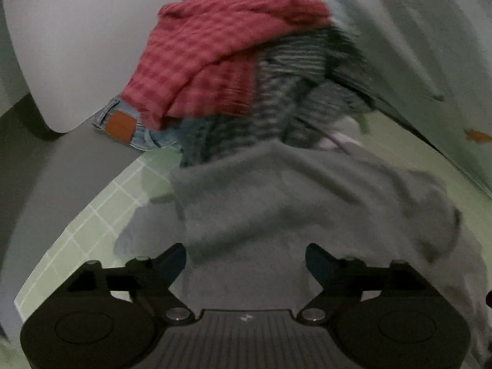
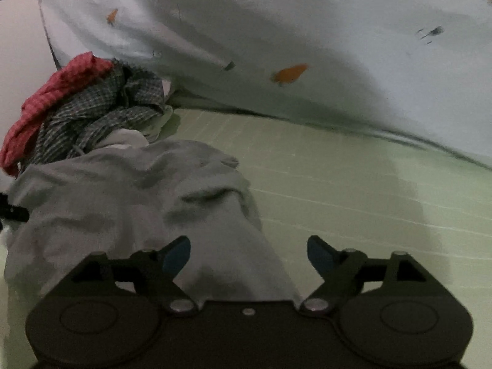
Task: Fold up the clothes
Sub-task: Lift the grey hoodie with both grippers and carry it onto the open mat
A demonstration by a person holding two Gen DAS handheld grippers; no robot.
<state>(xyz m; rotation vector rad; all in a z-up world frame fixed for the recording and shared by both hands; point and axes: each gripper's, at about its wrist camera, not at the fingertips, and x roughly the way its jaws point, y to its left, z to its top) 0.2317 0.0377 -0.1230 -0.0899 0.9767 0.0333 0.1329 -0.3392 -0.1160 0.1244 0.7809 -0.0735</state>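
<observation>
A grey garment (image 1: pixel 292 203) lies crumpled on the green checked sheet (image 1: pixel 101 209). My left gripper (image 1: pixel 246 261) hovers over its near part, jaws wide apart, nothing pinched. The same grey garment (image 2: pixel 129 193) fills the lower left of the right wrist view. My right gripper (image 2: pixel 248 256) is open above its right edge, with cloth under the gap but not pressed by the pads. Behind it is a pile: a red checked cloth (image 1: pixel 227 49) on top, a dark checked shirt (image 1: pixel 295 92) and blue jeans (image 1: pixel 135 129) beneath.
A white pillow (image 1: pixel 77 40) stands at the back left. A pale sheet with orange marks (image 2: pixel 307 46) rises along the back. The green checked sheet (image 2: pixel 353 190) extends to the right of the garment. The pile (image 2: pixel 86 107) sits at the left in the right wrist view.
</observation>
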